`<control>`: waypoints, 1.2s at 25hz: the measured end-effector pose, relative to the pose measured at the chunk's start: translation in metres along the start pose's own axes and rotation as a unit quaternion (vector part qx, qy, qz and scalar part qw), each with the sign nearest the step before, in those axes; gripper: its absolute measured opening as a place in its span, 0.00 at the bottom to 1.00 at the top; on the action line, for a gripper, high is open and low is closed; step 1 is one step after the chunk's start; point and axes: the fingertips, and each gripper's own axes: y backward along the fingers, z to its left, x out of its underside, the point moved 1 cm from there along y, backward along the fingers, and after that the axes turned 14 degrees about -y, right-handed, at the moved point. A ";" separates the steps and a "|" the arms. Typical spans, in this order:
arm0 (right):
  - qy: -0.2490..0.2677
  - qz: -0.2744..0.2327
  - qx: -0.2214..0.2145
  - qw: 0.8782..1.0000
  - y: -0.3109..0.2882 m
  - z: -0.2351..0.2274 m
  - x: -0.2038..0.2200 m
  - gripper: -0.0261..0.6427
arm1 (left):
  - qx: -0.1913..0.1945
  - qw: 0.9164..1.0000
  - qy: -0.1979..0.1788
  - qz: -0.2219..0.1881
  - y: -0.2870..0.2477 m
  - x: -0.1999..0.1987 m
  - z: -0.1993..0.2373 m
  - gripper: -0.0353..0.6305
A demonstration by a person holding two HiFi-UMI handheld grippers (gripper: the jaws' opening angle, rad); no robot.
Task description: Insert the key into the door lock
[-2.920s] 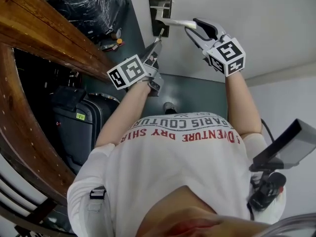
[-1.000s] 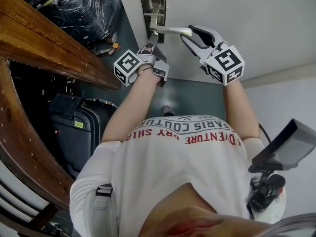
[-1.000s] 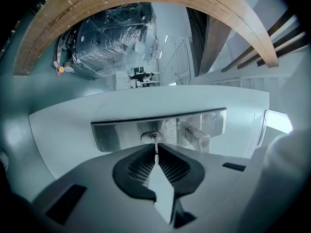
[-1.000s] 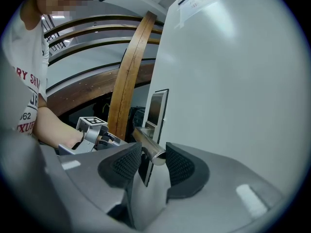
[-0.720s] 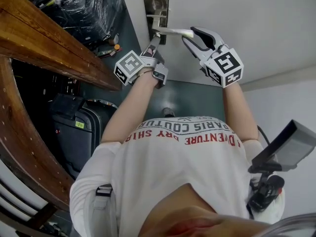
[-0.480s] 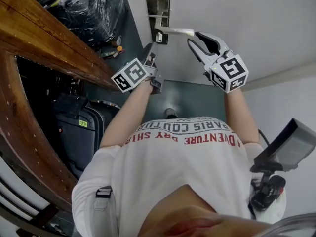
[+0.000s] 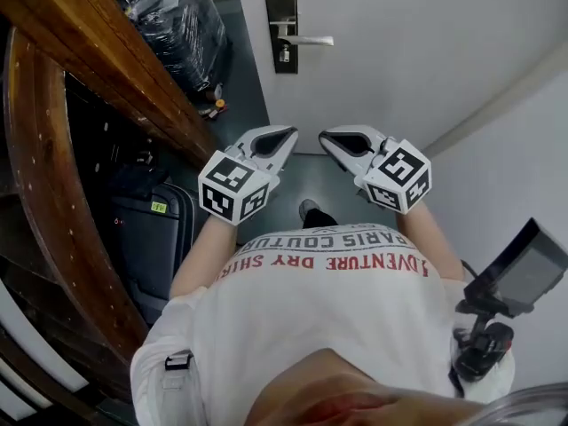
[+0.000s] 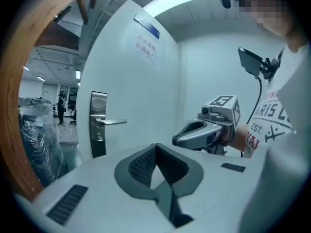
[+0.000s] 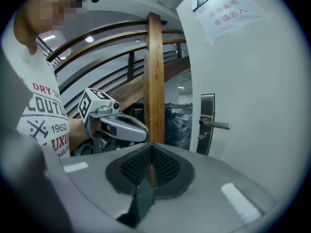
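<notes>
My left hand-held gripper [image 7: 287, 135] pressed together, empty, right hand-held gripper [image 7: 325, 137] likewise, both well apart from door lock [image 7: 284, 25], key [image 7: 284, 55] in it

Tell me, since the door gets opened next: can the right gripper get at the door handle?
Probably yes: nothing stands between the right gripper and the door handle. But it hangs short of the door with jaws shut, so it must advance and open first.
</notes>
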 end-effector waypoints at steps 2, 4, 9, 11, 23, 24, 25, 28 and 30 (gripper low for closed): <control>-0.009 0.005 -0.005 1.000 0.011 0.033 0.017 0.04 | 0.018 1.000 -0.008 0.008 0.022 0.003 -0.034 0.06; -0.019 0.014 -0.014 1.000 0.013 0.048 0.033 0.04 | 0.027 0.999 -0.008 0.018 0.032 0.009 -0.051 0.06; -0.023 0.009 -0.022 0.999 0.035 0.098 0.042 0.04 | 0.035 0.999 -0.025 0.031 0.070 0.002 -0.095 0.06; -0.025 0.002 -0.021 0.999 0.050 0.128 0.051 0.04 | 0.035 0.998 -0.030 0.030 0.091 -0.002 -0.123 0.06; -0.053 0.007 0.028 0.998 0.237 0.312 0.195 0.04 | 0.074 0.997 -0.016 0.018 0.195 0.011 -0.400 0.06; -0.050 0.007 0.030 0.998 0.251 0.328 0.204 0.04 | 0.073 0.997 -0.013 0.016 0.205 0.009 -0.422 0.06; -0.048 0.006 0.031 0.998 0.265 0.344 0.211 0.04 | 0.068 0.998 -0.010 0.015 0.216 0.006 -0.442 0.06; -0.049 -0.006 0.028 0.998 0.303 0.394 0.215 0.04 | 0.056 0.998 -0.003 0.016 0.256 -0.005 -0.495 0.06; -0.043 -0.020 0.031 0.998 0.323 0.421 0.213 0.04 | 0.050 0.999 -0.006 0.018 0.281 -0.011 -0.520 0.06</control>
